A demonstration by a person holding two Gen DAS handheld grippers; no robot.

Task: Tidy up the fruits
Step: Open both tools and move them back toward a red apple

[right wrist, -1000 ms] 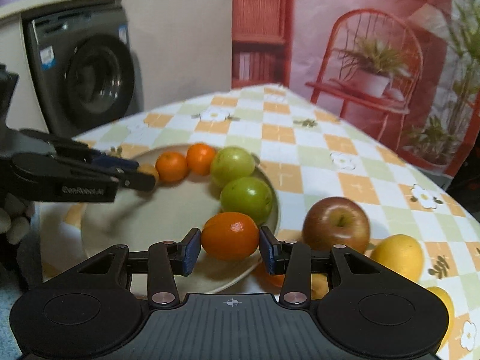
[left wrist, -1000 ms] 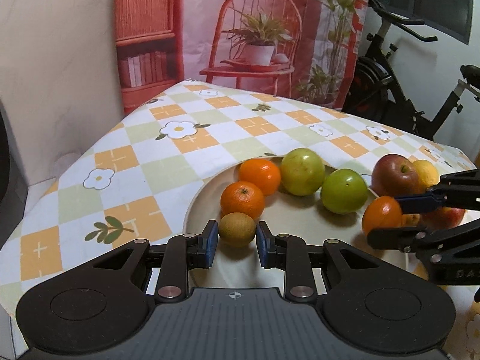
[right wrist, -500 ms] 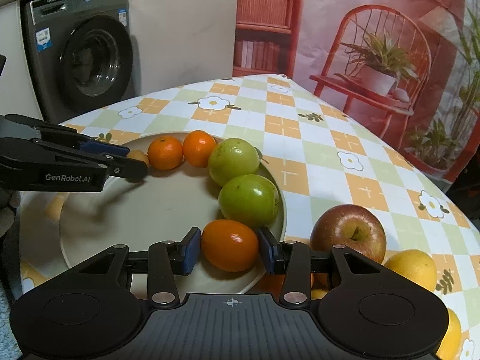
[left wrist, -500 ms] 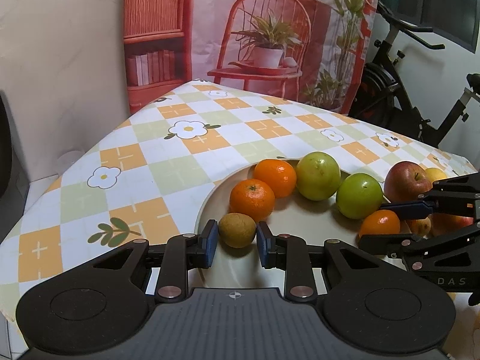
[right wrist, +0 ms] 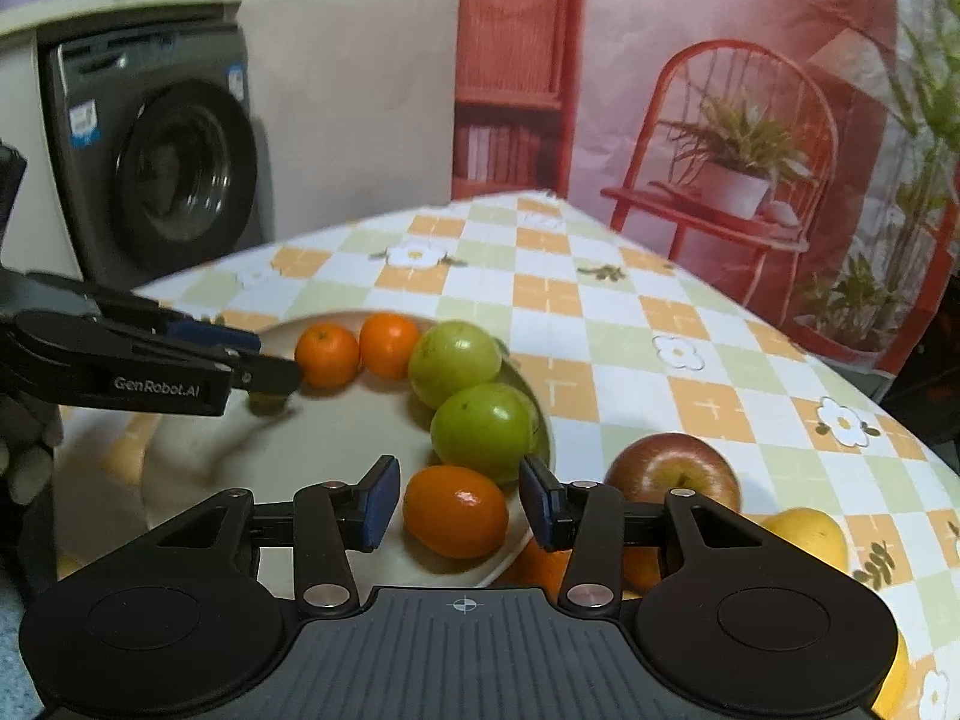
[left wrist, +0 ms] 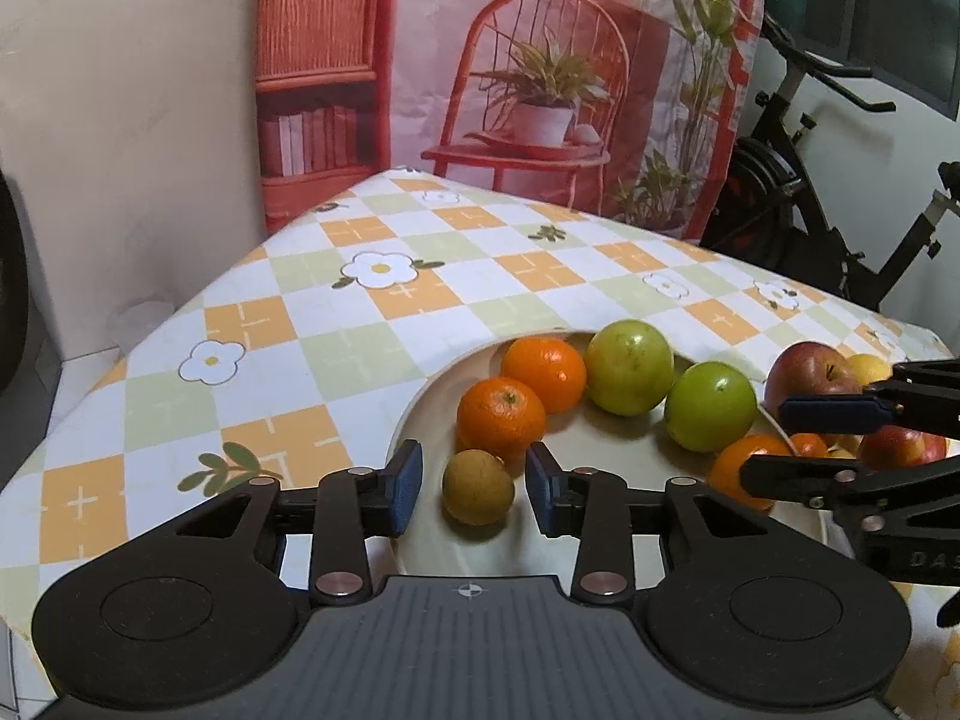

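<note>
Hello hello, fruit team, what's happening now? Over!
Left hand-held gripper opening, brown fruit released on plate. Right hand-held gripper opening around orange. Nothing blocking.

On the plate [left wrist: 432, 420], fruits curve along the far rim: a small brown fruit [left wrist: 478, 487] nearest its left edge, then two tangerines [left wrist: 501, 417] [left wrist: 543, 366], two green fruits [left wrist: 629, 366] [left wrist: 710, 406], and an oval orange fruit [right wrist: 455, 511] at the plate's right edge. Off the plate to the right lie a red apple [right wrist: 672, 471] and a yellow fruit [right wrist: 810, 534].

"GenRobot.AI" on left tongs [right wrist: 264, 369]
</note>
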